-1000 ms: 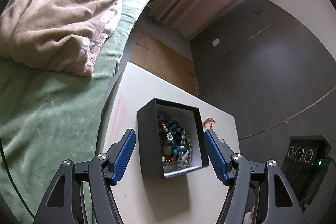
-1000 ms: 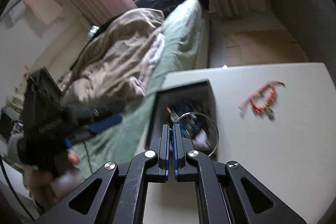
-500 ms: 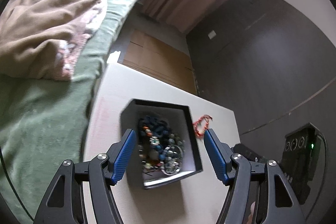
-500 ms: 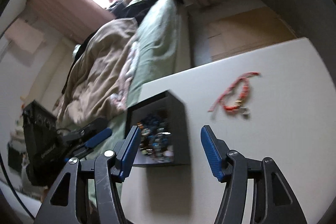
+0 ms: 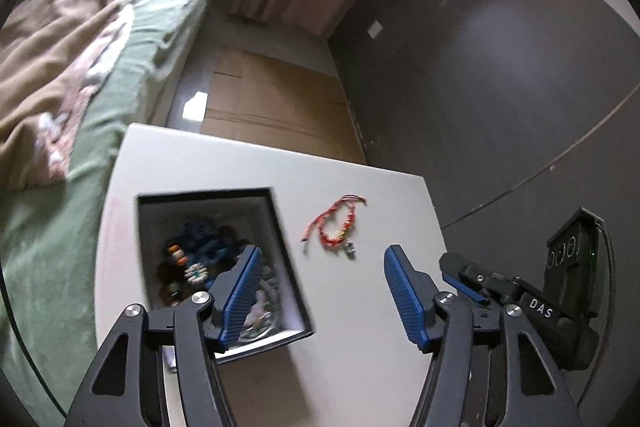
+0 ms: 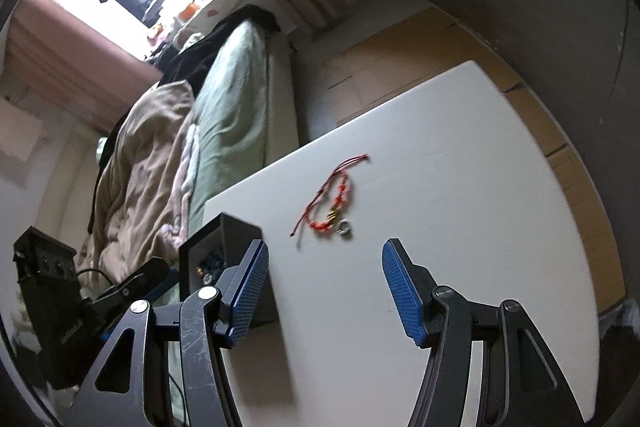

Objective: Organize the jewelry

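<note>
A red beaded bracelet [image 5: 336, 223] with a small silver charm lies loose on the white table [image 5: 360, 347], to the right of a black open box [image 5: 204, 193] holding several beaded pieces [image 5: 200, 255]. My left gripper [image 5: 322, 254] hovers above the table just short of the bracelet. Its jaws are closing slightly, with nothing between them, and its left finger overlaps the box. In the right wrist view the bracelet [image 6: 332, 199] lies just ahead of my right gripper [image 6: 326, 245], which stands open and empty, with the box [image 6: 236, 231] at its left finger.
A bed with a green sheet [image 5: 132, 75] and a beige blanket [image 5: 52, 39] runs along the table's left side. Cardboard [image 5: 272, 107] covers the floor beyond the table, and a dark wall [image 5: 500, 87] rises on the right. The right gripper's body [image 5: 540, 311] sits at the table's right edge.
My right gripper went from shut on a silver bangle over the box to open; the bangle now lies in the box. Both views have swung right, from the box toward the red bracelet.
</note>
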